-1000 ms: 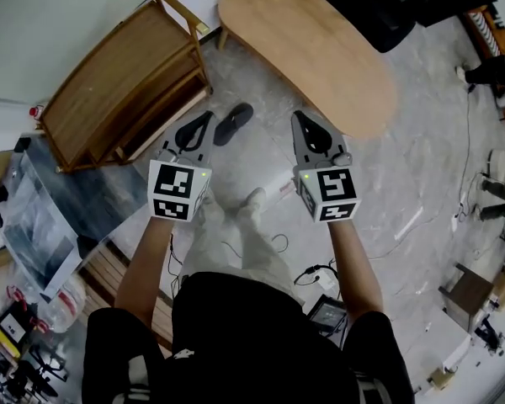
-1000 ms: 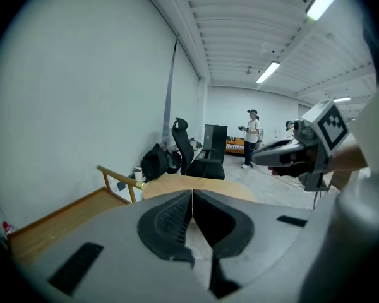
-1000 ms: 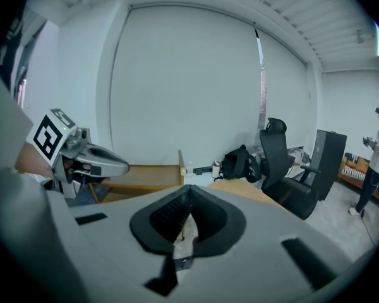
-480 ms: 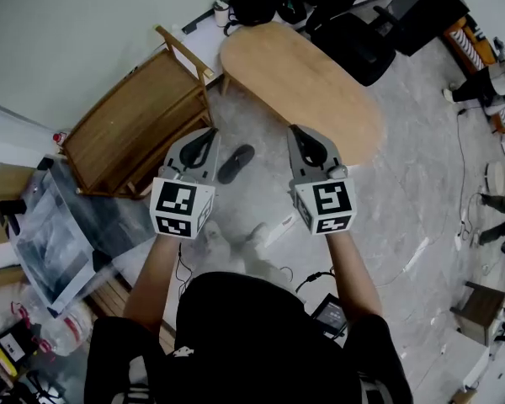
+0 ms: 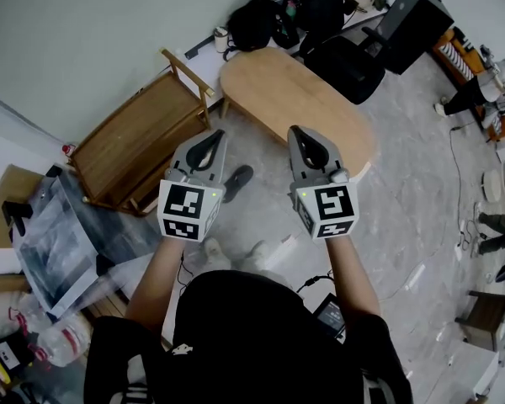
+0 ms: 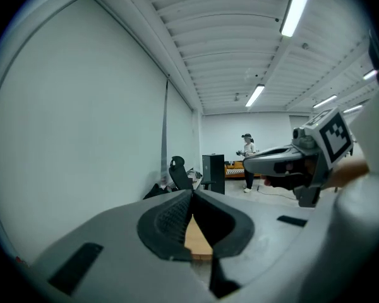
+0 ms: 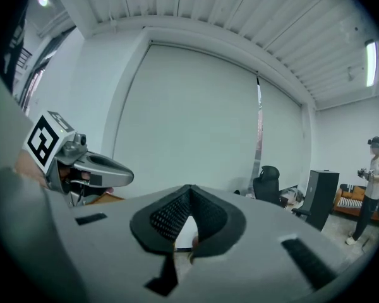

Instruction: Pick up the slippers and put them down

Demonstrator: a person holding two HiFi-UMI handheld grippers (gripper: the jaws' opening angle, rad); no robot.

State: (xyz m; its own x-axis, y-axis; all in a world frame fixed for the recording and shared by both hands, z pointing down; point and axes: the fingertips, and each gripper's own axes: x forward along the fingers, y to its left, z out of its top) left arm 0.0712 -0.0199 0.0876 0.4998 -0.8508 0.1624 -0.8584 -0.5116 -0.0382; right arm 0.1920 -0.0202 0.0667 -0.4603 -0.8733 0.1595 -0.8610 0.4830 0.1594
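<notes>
Fingers on the left gripper point(image 6: 191, 197) are pressed together along their ribbed pads, with nothing between them. We read the same on the right gripper point(image 7: 189, 194): its fingers meet at the tip and hold nothing. In the head view both grippers are held side by side, well above the floor point(image 5: 404, 192).

One dark slipper point(image 5: 236, 182) lies flat on the floor, far below the fingers and between the two grippers, nearer the left fingers. It is clear of the oval wooden table point(image 5: 320, 108), which stands ahead of the fingers. We see no second slipper in any view; it may sit hidden behind a gripper.

Handling, as we judge it:
- Weight: light; one pair of fingers should carry it.
- Stiffness: the sole is probably soft foam or rubber, so it will bend and droop if held by one end.
- Surface: matt, unlikely to slip against ribbed pads.
- Fragility: none; a firm squeeze does no harm.

Recommended hold: open the fingers, bring them down over the slipper, and pinch the upper band across its width, or the sole edge near the middle. From this height we cannot tell toe from heel.
</notes>
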